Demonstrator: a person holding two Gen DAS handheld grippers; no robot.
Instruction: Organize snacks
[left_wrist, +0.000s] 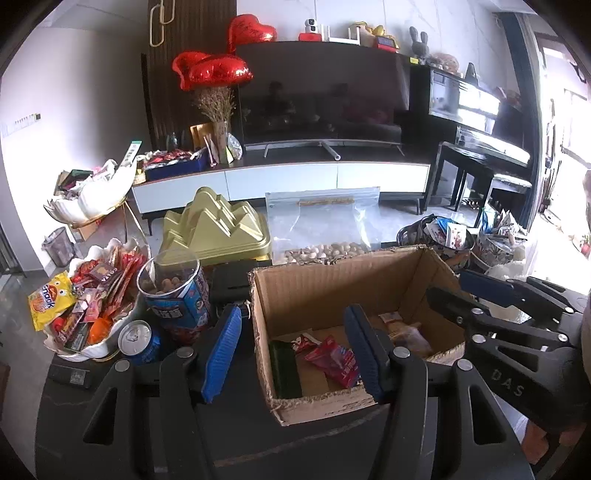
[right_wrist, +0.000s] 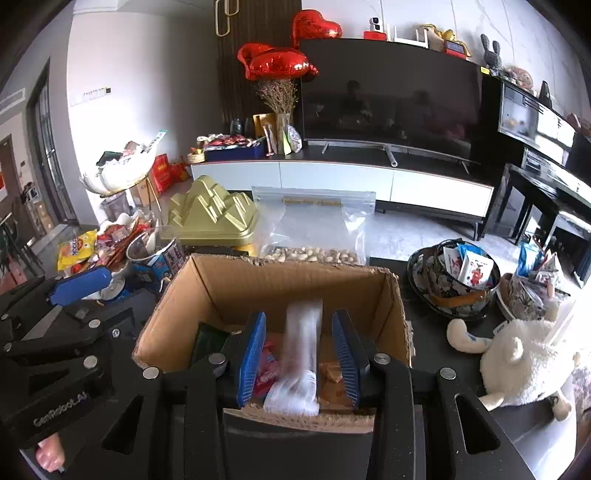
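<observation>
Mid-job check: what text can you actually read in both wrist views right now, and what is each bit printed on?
"snack": yellow snack bag in the white dish.
"DAS": right gripper body, seen from the left wrist view.
"GenRobot.AI": left gripper body, seen from the right wrist view.
Blue can, red packets in the cardboard box, sachets in the baskets: print too small or blurred to read.
Red heart balloons: writing not legible.
</observation>
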